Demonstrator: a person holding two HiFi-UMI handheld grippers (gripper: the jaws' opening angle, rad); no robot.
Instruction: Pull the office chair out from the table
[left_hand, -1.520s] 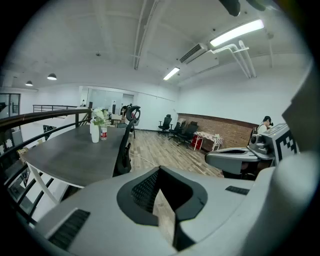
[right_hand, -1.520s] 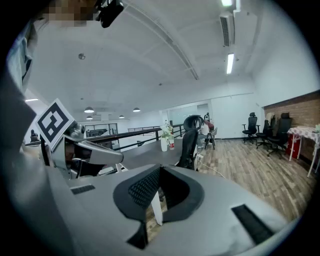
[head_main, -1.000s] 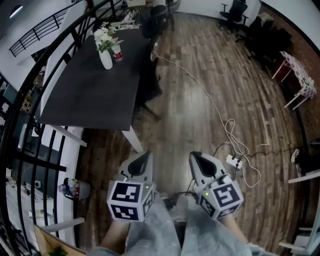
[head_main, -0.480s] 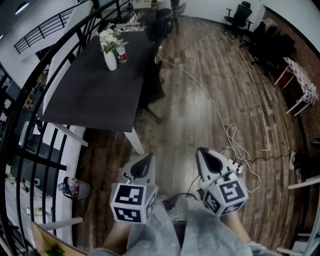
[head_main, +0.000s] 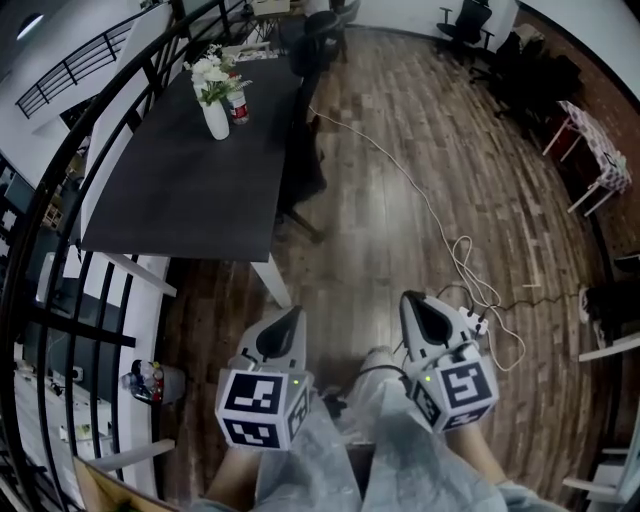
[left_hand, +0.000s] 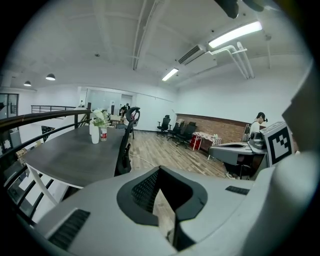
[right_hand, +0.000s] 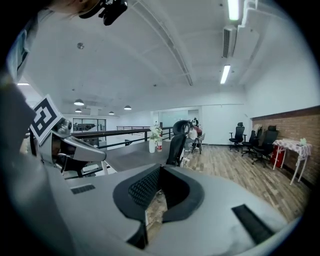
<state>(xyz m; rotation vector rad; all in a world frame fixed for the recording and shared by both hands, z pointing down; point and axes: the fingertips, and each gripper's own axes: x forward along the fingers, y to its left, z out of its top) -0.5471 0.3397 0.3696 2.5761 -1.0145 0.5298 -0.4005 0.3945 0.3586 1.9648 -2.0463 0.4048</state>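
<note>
Sleeves (head_main: 300, 465), grey cloth, lowest in the head view, one behind each of the tongs.

Left tongs (head_main: 290, 318): grey moulded shell with a black-and-white marker cube (head_main: 262, 405) at the rear. The black ribbed pads (left_hand: 145, 192) are brought fully together with nothing between them. Placed much as a second ago.

Right tongs (head_main: 412, 302): same make, likewise closed and empty. They have swung slightly outward since a second ago, so the tip now lies just beside the white power strip (head_main: 472, 322) in the head view.

Floor (head_main: 400, 130): wood planks in mixed browns, with a dull sheen. A white cable (head_main: 420, 200) runs across it in loose loops to the strip.

Surface (head_main: 180, 190): a dark, matt, rectangular top on white legs, beside a black metal railing (head_main: 60, 180).

Office chair (head_main: 302, 150): black, high-backed, pushed in against the long edge of the surface on the floor side. It is well ahead of both tongs, untouched, and its position is unchanged from the earlier frames.

Vase (head_main: 215, 120): white, narrow, holding pale flowers, at the far end of the surface. A small red-labelled bottle (head_main: 238, 108) stands just beside it.

More black chairs (head_main: 465, 22) stand at the far wall.
</note>
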